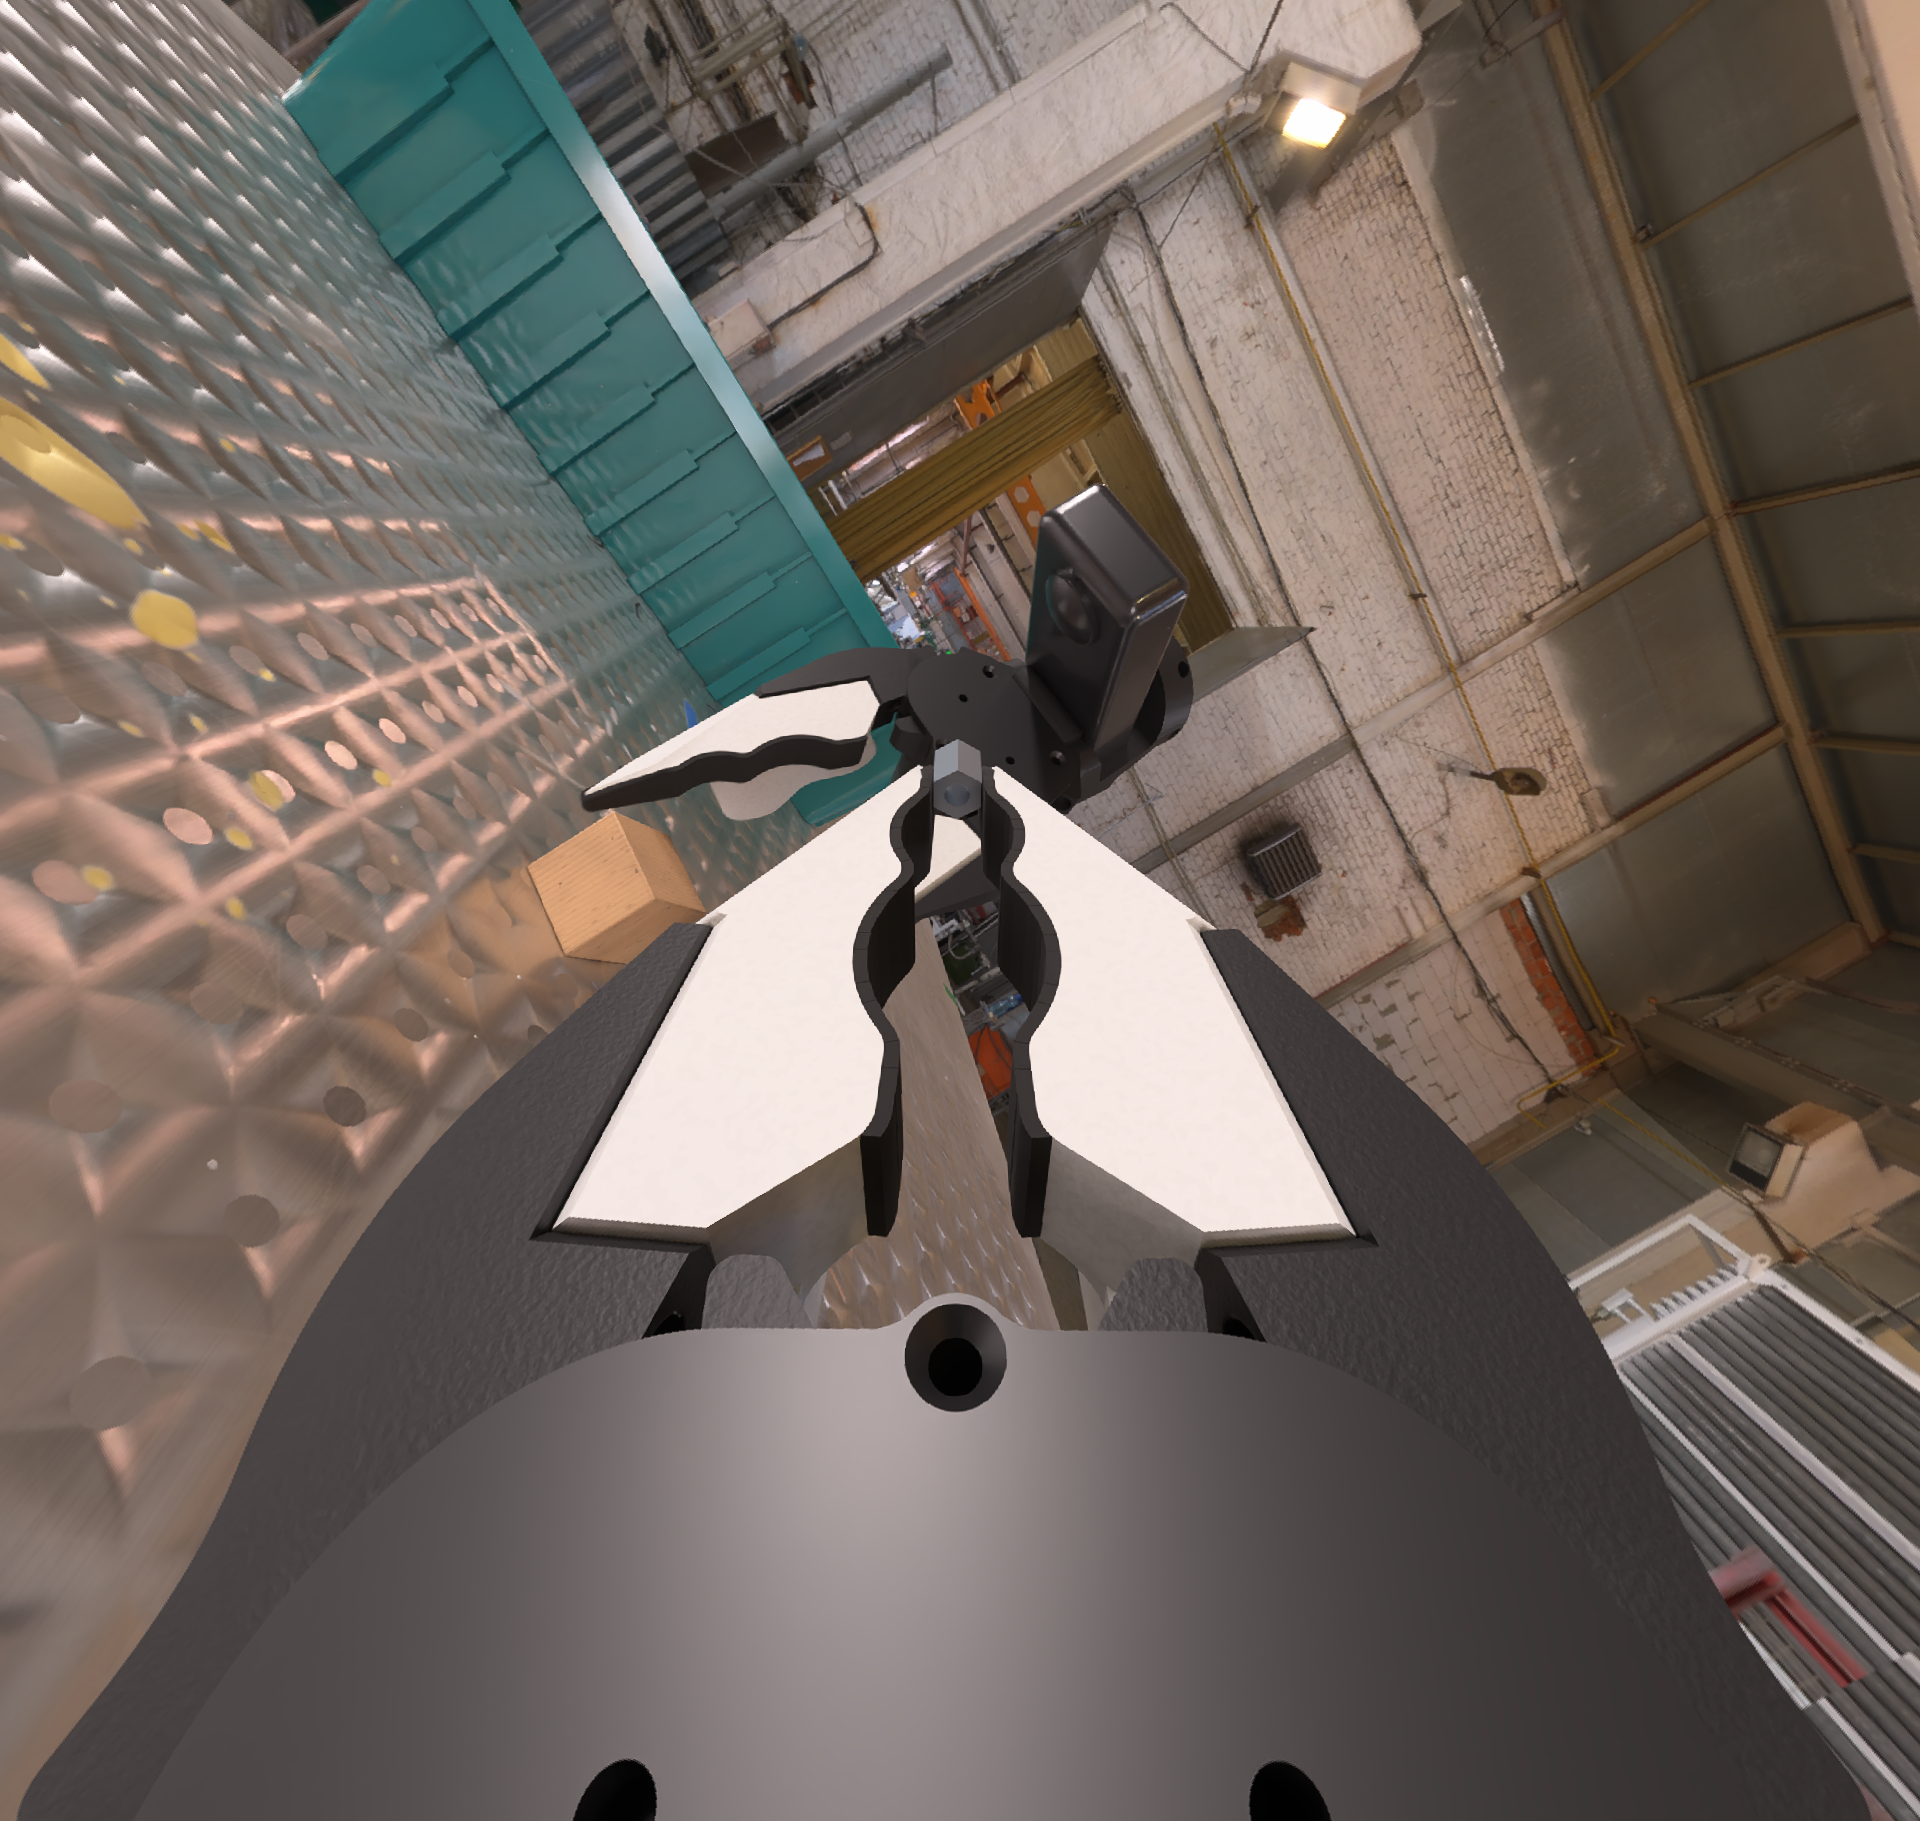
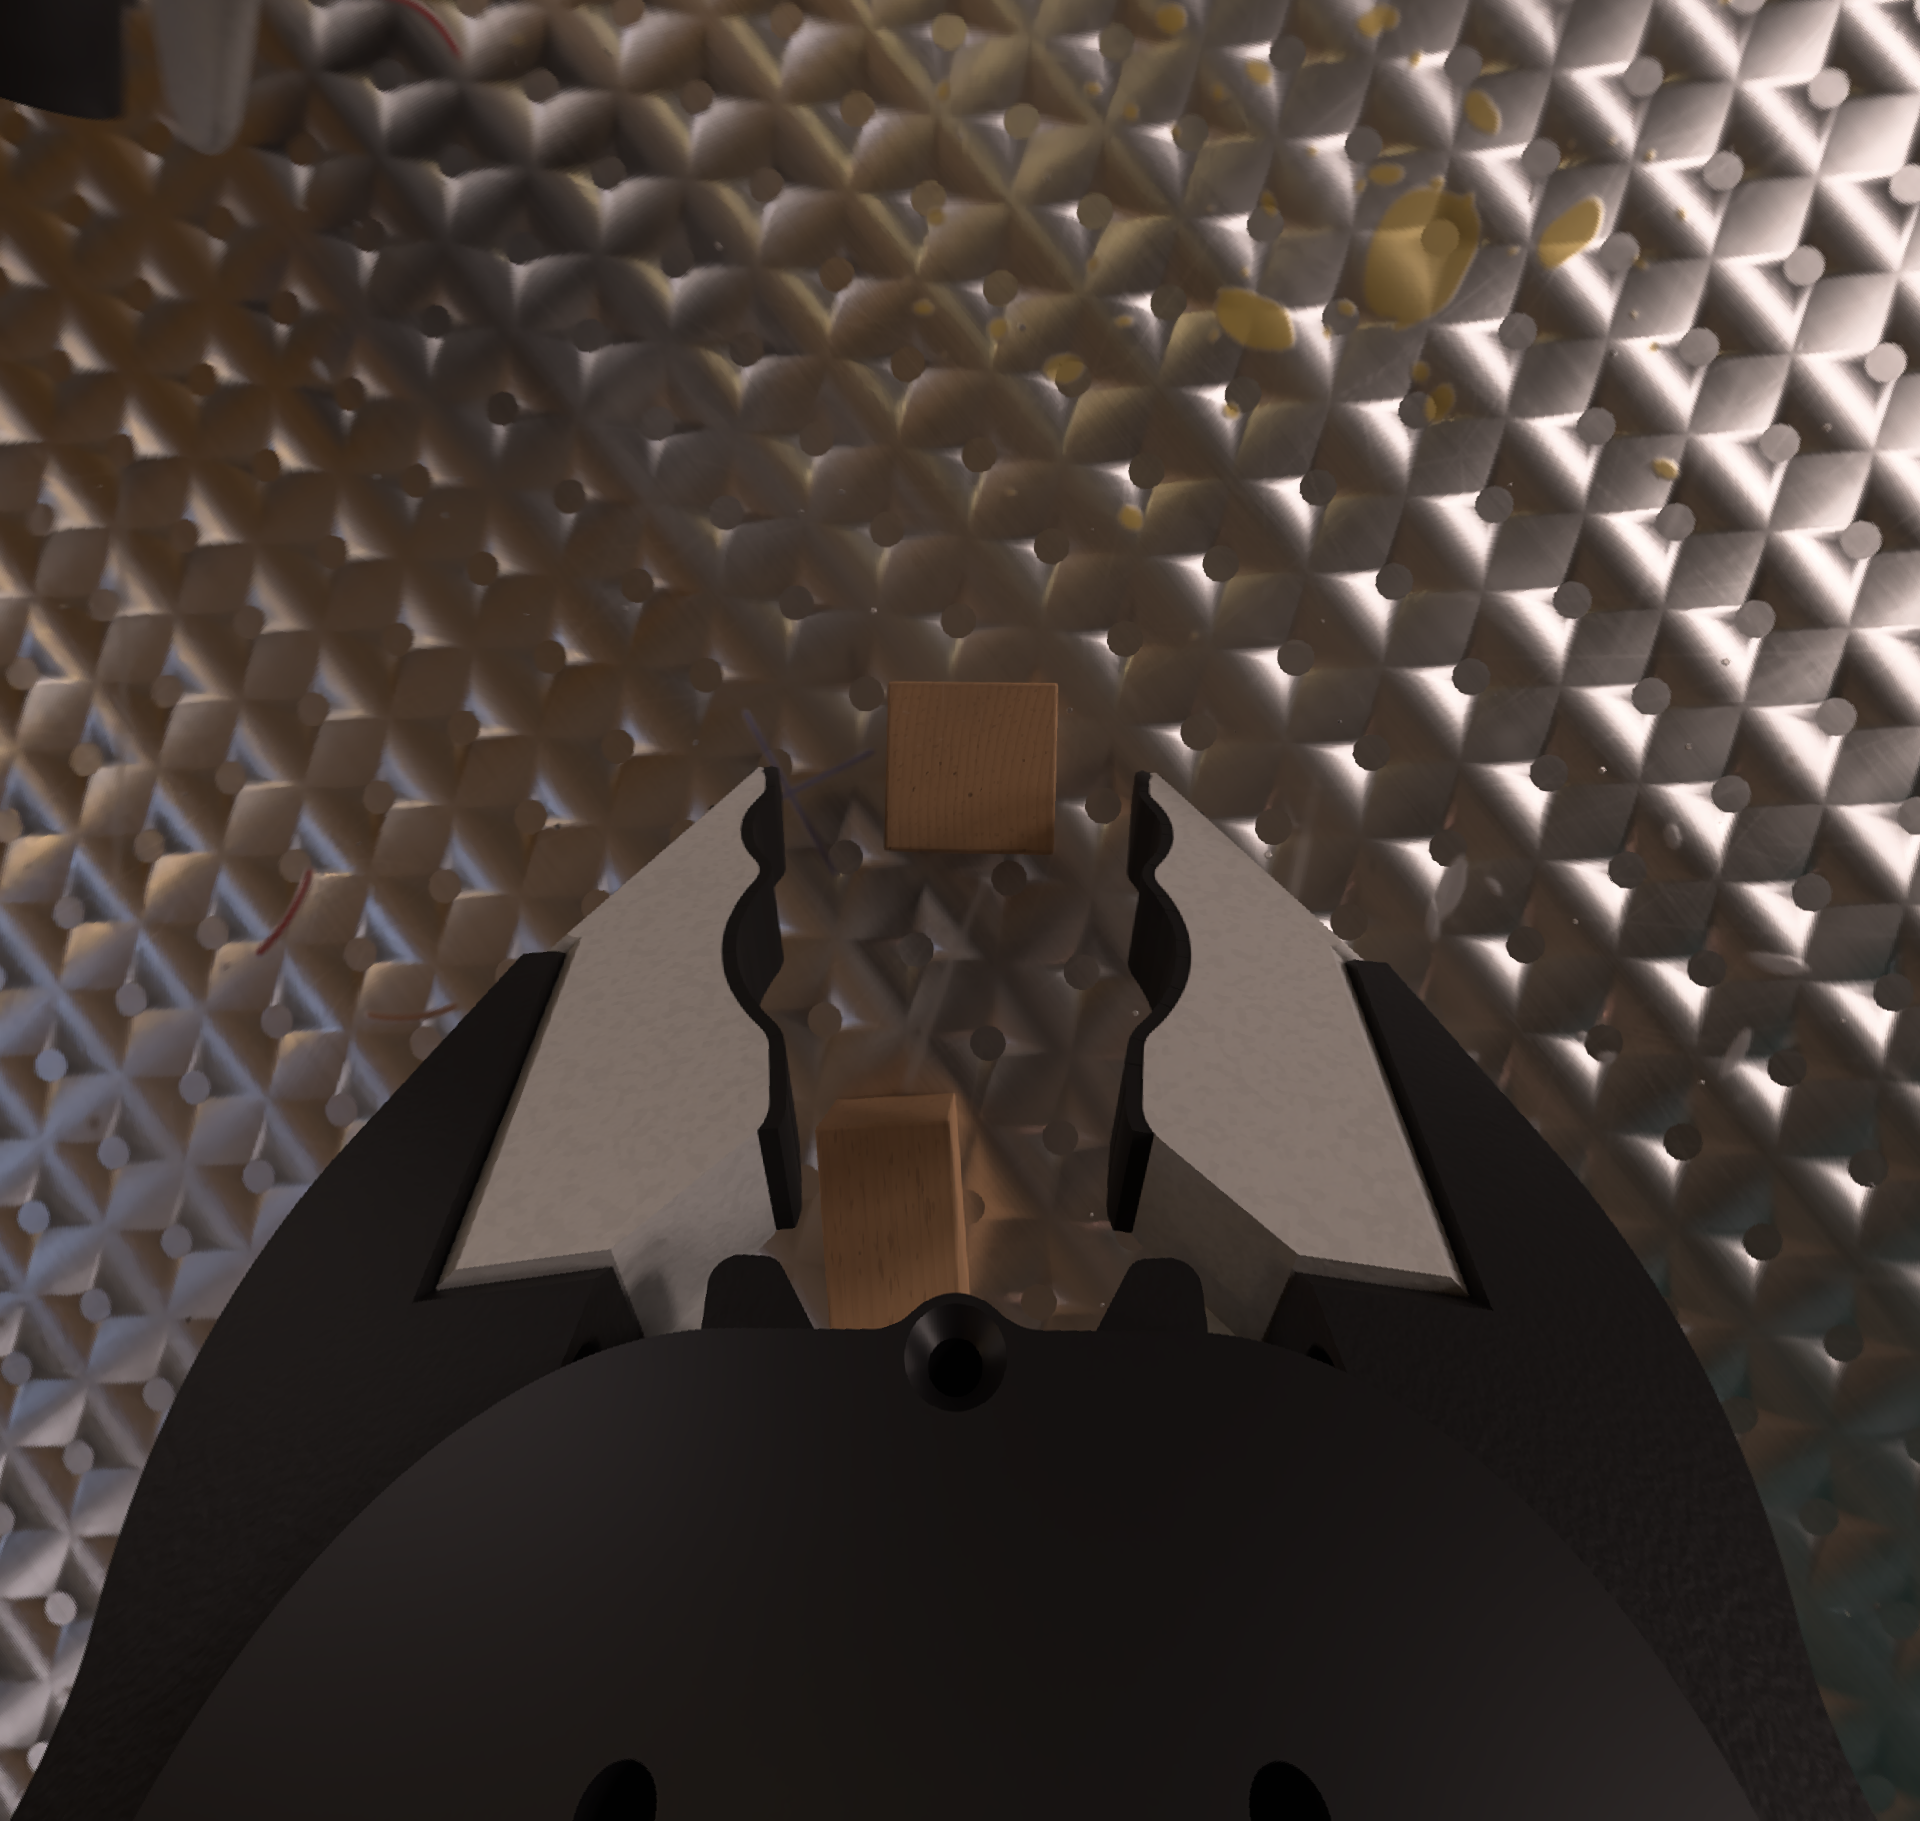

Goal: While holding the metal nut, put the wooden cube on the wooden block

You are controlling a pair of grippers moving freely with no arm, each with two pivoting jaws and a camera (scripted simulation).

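Observation:
My left gripper (image 1: pixel 954 784) is shut on a small grey metal nut (image 1: pixel 954 780) at its fingertips and holds it in the air beside the table. My right gripper (image 2: pixel 956 782) is open and looks straight down. The square wooden cube (image 2: pixel 971 766) lies on the table between its fingertips, apart from both. The longer wooden block (image 2: pixel 894 1210) lies nearer, between the finger bases. In the left wrist view the right gripper (image 1: pixel 675 743) shows open above a wooden piece (image 1: pixel 613 883); I cannot tell which one it is.
The table (image 2: pixel 1455 732) is embossed shiny metal with yellow spots (image 2: pixel 1418 254); it also shows in the left wrist view (image 1: pixel 260 628). A teal structure (image 1: pixel 582 317) runs along its far edge. Part of the left gripper (image 2: pixel 197 26) shows at the top left.

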